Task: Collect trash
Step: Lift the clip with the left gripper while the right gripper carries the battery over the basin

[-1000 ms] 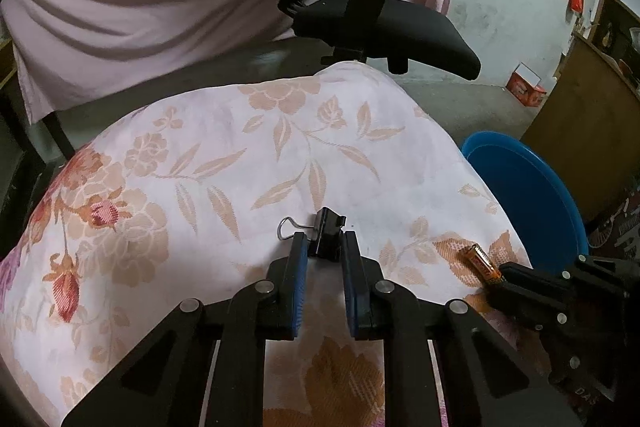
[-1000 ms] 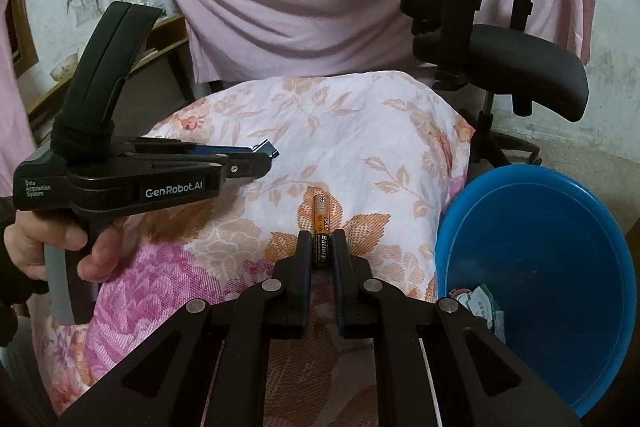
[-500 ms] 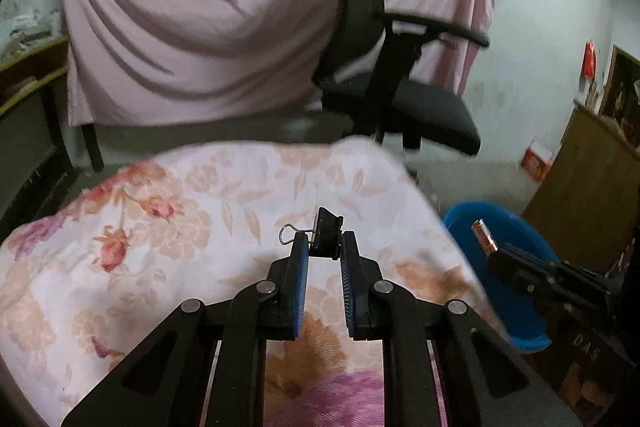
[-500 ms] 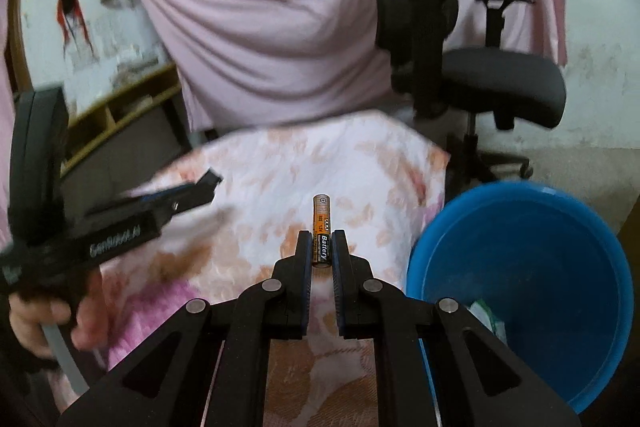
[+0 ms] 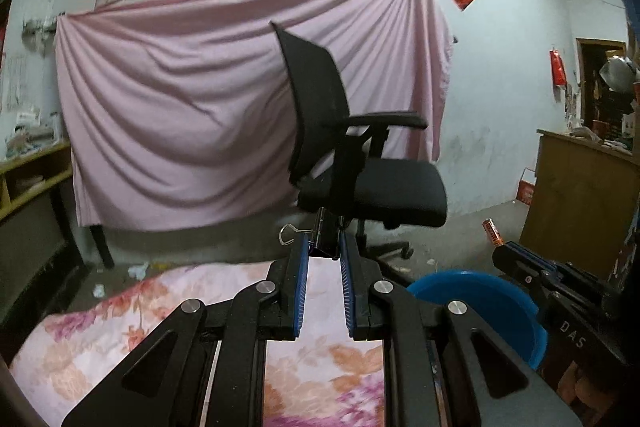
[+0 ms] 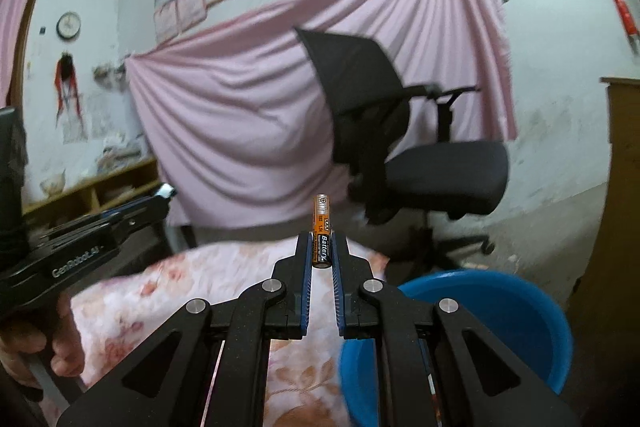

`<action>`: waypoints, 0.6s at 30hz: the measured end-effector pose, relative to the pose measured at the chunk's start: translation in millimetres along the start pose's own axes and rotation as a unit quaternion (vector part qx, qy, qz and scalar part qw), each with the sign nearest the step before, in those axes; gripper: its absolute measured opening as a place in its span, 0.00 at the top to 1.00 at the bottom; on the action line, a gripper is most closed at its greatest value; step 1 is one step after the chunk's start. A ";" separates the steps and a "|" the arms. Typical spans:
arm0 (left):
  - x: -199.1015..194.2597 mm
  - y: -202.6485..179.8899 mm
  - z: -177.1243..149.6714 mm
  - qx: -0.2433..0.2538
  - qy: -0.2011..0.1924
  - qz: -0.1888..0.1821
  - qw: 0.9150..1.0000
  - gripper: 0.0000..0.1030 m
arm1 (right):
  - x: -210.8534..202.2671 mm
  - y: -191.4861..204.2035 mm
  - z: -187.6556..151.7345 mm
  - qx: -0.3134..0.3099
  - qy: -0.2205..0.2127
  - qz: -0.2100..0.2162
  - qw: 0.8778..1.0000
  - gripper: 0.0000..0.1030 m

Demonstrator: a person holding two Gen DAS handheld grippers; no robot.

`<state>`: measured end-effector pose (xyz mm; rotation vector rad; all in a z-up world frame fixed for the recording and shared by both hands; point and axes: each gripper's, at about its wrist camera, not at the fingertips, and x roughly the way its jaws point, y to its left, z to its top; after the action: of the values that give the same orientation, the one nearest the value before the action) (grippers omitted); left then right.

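Observation:
My left gripper (image 5: 323, 250) is shut on a black binder clip (image 5: 326, 233) with a wire handle and holds it high above the floral cloth (image 5: 160, 311). My right gripper (image 6: 321, 251) is shut on an orange and black battery (image 6: 321, 231), held upright above the cloth's far edge. The blue basin (image 6: 492, 323) sits low on the right of the cloth; it also shows in the left wrist view (image 5: 472, 303). The right gripper with the battery (image 5: 491, 231) shows at the right of the left wrist view. The left gripper (image 6: 158, 195) shows at the left of the right wrist view.
A black office chair (image 5: 360, 163) stands behind the cloth-covered surface, before a hanging pink sheet (image 5: 180, 107). A wooden cabinet (image 5: 580, 195) stands at the right. Wooden shelves (image 6: 100, 191) stand at the left. Bits of litter (image 5: 138, 270) lie on the floor.
Both grippers have lifted well up off the cloth with the binder clip and the battery still held. The views now tilt up toward the chair and wall.

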<state>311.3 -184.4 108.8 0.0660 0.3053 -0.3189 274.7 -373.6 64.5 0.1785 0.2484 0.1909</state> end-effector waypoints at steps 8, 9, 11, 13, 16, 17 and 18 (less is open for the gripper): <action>-13.2 -52.7 7.5 0.038 -0.036 -0.022 0.998 0.87 | -28.0 -25.1 12.1 0.000 -0.047 -0.053 0.997 0.93; -12.0 -57.0 8.2 0.043 -0.038 -0.025 0.998 0.87 | -29.9 -29.3 13.0 0.002 -0.050 -0.057 0.997 0.93; -9.4 -67.8 8.7 0.050 -0.041 -0.033 0.997 0.87 | -33.7 -38.2 13.9 0.010 -0.052 -0.066 0.996 0.93; -6.2 -80.2 9.1 0.057 -0.040 -0.043 0.997 0.87 | -36.8 -46.9 14.2 0.017 -0.052 -0.074 0.996 0.93; -1.9 -93.7 8.1 0.063 -0.036 -0.054 0.996 0.87 | -42.7 -55.8 12.7 0.025 -0.053 -0.083 0.995 0.93; -0.1 -97.5 7.7 0.066 -0.034 -0.058 0.996 0.87 | -44.4 -57.3 12.0 0.026 -0.052 -0.085 0.995 0.93; 2.0 -101.7 7.2 0.069 -0.032 -0.062 0.995 0.87 | -45.4 -59.8 11.4 0.028 -0.050 -0.088 0.994 0.93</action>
<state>282.8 -282.2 113.5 0.1721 0.2237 -0.4641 244.4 -442.6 73.7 0.2197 0.1690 0.0003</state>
